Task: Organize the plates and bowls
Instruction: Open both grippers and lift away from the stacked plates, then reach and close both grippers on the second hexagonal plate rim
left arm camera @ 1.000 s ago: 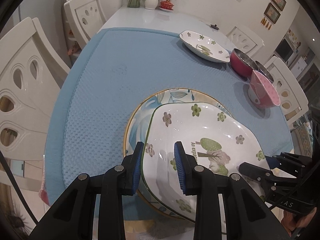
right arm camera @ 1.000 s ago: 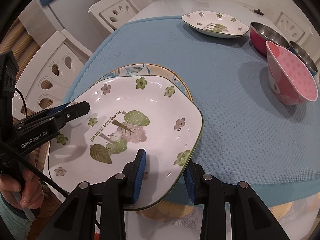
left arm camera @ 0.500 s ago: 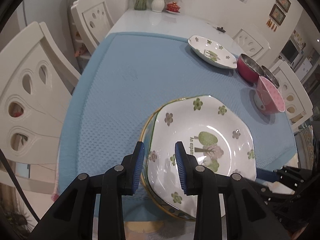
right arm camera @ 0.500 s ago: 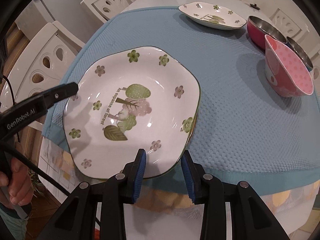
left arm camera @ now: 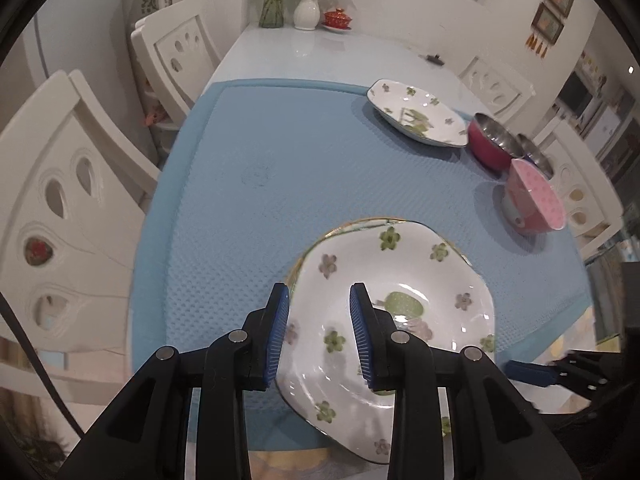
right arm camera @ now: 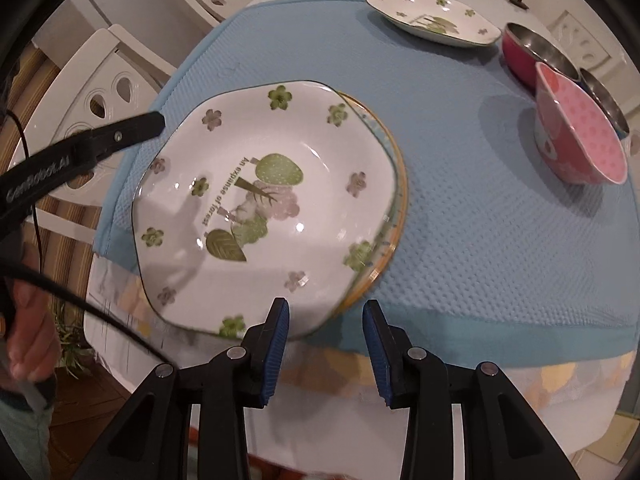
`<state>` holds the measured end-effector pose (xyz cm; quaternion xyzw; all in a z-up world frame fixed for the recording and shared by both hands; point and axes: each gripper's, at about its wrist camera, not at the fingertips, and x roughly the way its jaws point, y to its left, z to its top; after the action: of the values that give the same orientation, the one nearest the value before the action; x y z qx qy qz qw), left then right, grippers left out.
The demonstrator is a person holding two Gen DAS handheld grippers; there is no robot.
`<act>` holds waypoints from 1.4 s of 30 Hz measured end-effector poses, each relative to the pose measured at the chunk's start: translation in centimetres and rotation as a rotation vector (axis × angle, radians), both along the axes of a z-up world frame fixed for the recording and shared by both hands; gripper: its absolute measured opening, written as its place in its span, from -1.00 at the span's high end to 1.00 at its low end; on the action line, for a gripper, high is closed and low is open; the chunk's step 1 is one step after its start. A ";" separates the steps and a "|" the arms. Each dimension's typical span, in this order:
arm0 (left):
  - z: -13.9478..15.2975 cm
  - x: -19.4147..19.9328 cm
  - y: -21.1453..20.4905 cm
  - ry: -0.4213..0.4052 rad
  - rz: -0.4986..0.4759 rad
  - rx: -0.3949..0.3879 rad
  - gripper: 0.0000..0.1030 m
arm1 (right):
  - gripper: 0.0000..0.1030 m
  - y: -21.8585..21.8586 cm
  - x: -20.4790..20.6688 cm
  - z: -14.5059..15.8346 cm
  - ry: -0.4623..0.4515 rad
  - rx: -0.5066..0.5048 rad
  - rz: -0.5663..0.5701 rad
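Two grippers nearest, both wide open and empty. Right gripper [right arm camera: 325, 336] just off the near rim of the flowered plate [right arm camera: 260, 168], with nothing between the pads. Left gripper [left arm camera: 319, 332] at the left side of this plate, jaws apart on either side of the rim and, as far as can be told, not pinching it. Flowered plate resting on a round plate with a yellow rim [right arm camera: 394, 236], of which only the right edge shows. Both at the near end of the blue mat [left arm camera: 280, 160], with the near rim of the upper one reaching past the mat's edge. Judged as the end of one stacking step: plate set on plate and released. Next, probably, drawing both grippers clear without nudging the stack, and perhaps first pushing it further onto the mat. Further off on the right, a pink bowl [right arm camera: 580, 140], leaning to one side, then a red steel bowl [right arm camera: 528, 48] and another steel bowl [right arm camera: 604, 96] close behind it. Farthest, a second flowered plate [right arm camera: 432, 20] alone at the far end of the mat, before the bare white counter [left arm camera: 320, 52]. Likely next target: that far plate, to join the stack, then the bowls to nest. Calls for a long reach across the mat and a firm pinch on a thin glazed rim, probably slippery.
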<state>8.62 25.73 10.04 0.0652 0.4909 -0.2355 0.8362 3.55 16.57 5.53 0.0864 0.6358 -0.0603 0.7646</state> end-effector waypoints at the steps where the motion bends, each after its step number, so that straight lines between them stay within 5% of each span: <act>1: 0.3 0.1 -0.4 -0.013 -0.002 0.029 0.44 | 0.29 -0.3 -0.2 0.3 0.006 -0.009 -0.008; 5: 1.6 0.8 -1.8 -0.070 -0.018 0.104 0.44 | 0.29 -2.2 -0.5 1.3 -0.018 0.031 -0.107; 19: 6.4 4.9 -5.9 -0.163 -0.125 0.057 0.36 | 0.23 -4.9 4.8 8.9 -0.356 0.037 -0.251; 20: 6.5 5.3 -6.2 -0.163 -0.133 0.050 0.34 | 0.17 -4.9 5.3 9.3 -0.379 0.027 -0.254; 23: 6.7 6.6 -7.4 -0.155 -0.163 0.025 0.18 | -0.46 -5.7 6.5 10.7 -0.448 -0.003 -0.281; 25: 6.9 7.6 -8.4 -0.155 -0.179 0.017 0.04 | -0.51 -6.7 7.4 11.2 -0.486 -0.017 -0.318; 27: 7.0 8.8 -9.3 -0.139 -0.201 -0.022 -0.25 | -0.51 -7.9 8.4 11.2 -0.477 -0.011 -0.354; 31: 6.9 12.0 -11.5 -0.099 -0.243 -0.089 -0.28 | -0.51 -10.9 11.7 9.6 -0.443 0.029 -0.491; 42: -0.7 23.1 -19.4 0.146 -0.308 -0.135 0.09 | -0.37 -18.0 19.7 0.9 -0.236 -0.016 -0.780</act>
<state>31.73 6.35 9.34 0.0659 0.5174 -0.3973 0.7550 23.29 -1.41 6.46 0.3216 0.4628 -0.3405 0.7526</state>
